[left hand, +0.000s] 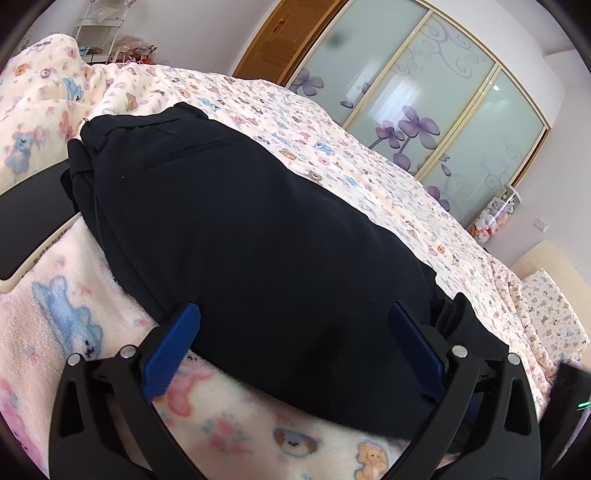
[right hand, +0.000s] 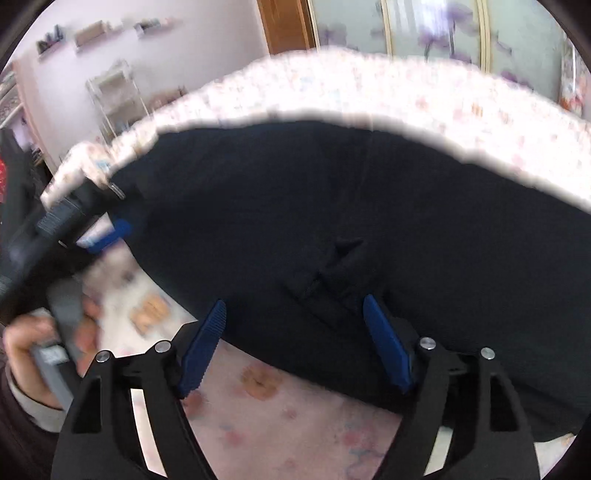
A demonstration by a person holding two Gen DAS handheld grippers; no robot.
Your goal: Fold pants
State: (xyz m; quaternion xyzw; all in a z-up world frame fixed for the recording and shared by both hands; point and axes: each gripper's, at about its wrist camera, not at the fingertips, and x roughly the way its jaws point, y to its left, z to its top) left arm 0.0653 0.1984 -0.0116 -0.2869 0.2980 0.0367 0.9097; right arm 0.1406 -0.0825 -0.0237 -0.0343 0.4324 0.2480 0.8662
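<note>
Each camera rides on its own gripper, looking forward and down along the blue-padded fingers from close above the bed. The left wrist view faces along the dark pants (left hand: 258, 229) toward the sliding wardrobe doors (left hand: 424, 92). The blurred right wrist view faces the same pants (right hand: 332, 221) and doors (right hand: 406, 29).

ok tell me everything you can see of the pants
The pants are dark navy, a smooth woven-looking cloth, lying flat and folded on the teddy-print blanket. A welt pocket and the waistband show at the far end. The near edge lies between the open left gripper; the right gripper is open over it too.
</note>
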